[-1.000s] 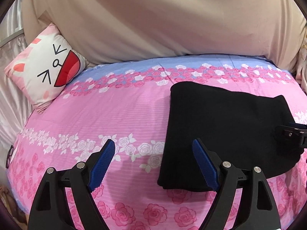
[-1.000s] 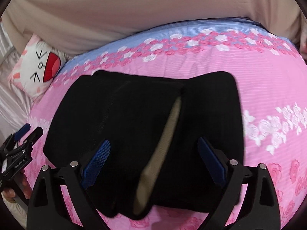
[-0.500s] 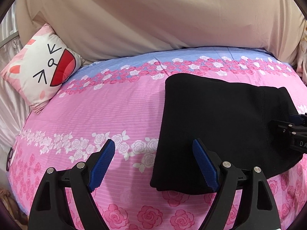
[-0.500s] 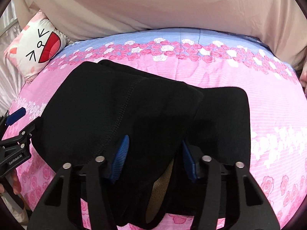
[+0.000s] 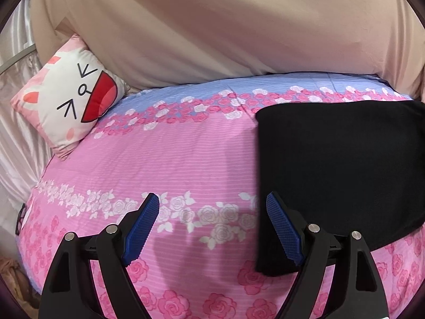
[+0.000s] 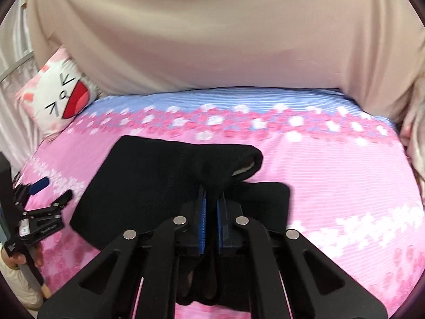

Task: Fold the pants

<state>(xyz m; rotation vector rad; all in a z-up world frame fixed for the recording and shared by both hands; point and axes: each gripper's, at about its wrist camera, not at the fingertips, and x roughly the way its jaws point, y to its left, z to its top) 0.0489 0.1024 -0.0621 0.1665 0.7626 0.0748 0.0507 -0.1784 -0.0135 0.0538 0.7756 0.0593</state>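
Black pants (image 5: 342, 175) lie folded on the pink flowered bedspread (image 5: 186, 159), filling the right half of the left wrist view. My left gripper (image 5: 212, 212) hovers open over bare bedspread just left of the pants' near corner, nothing between its blue pads. In the right wrist view my right gripper (image 6: 211, 202) is shut on the near edge of the pants (image 6: 148, 180). The pinched layer is lifted off the bed and bunches into a raised fold, with a bit of pale lining showing. My left gripper (image 6: 53, 194) shows at the left edge of that view.
A white and pink cartoon-face pillow (image 5: 69, 106) leans at the far left against a beige cover (image 5: 225, 26) along the head of the bed. Pale curtain hangs at the left edge. A hand (image 6: 16, 259) holds the left gripper's handle.
My right gripper closed from wide open onto the pants' near edge and rose, pulling the cloth up into a fold. The left gripper stayed open and hardly moved.
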